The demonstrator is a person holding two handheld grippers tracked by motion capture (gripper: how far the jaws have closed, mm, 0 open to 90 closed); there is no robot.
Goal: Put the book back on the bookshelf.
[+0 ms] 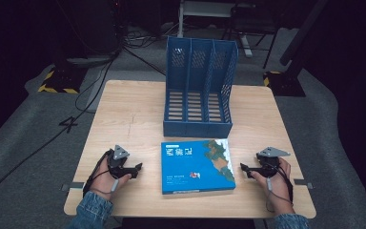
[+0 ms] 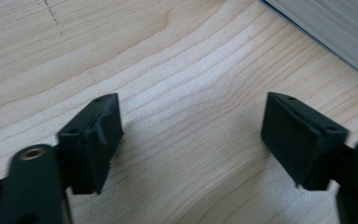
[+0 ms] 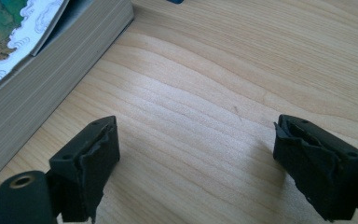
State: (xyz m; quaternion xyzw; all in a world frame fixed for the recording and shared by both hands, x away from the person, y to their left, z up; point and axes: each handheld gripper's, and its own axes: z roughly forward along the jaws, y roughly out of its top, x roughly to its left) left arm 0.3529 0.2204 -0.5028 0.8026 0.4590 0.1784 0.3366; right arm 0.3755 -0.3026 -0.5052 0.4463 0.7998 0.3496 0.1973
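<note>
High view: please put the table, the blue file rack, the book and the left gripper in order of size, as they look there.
1. Table, the largest.
2. Blue file rack.
3. Book; it lies flat, while the rack stands tall and farther off, so their order is less sure.
4. Left gripper, the smallest.

A pale wooden desk (image 1: 124, 114) stands on grey carpet (image 1: 24, 143) in a dark room. Light falls on the desk top, while the far side sinks into shadow. Black cables (image 1: 95, 81) trail across the floor. Yellow-and-black striped bases (image 1: 57, 83) sit at the left and right behind the desk, near metal stand legs (image 1: 209, 14).
</note>
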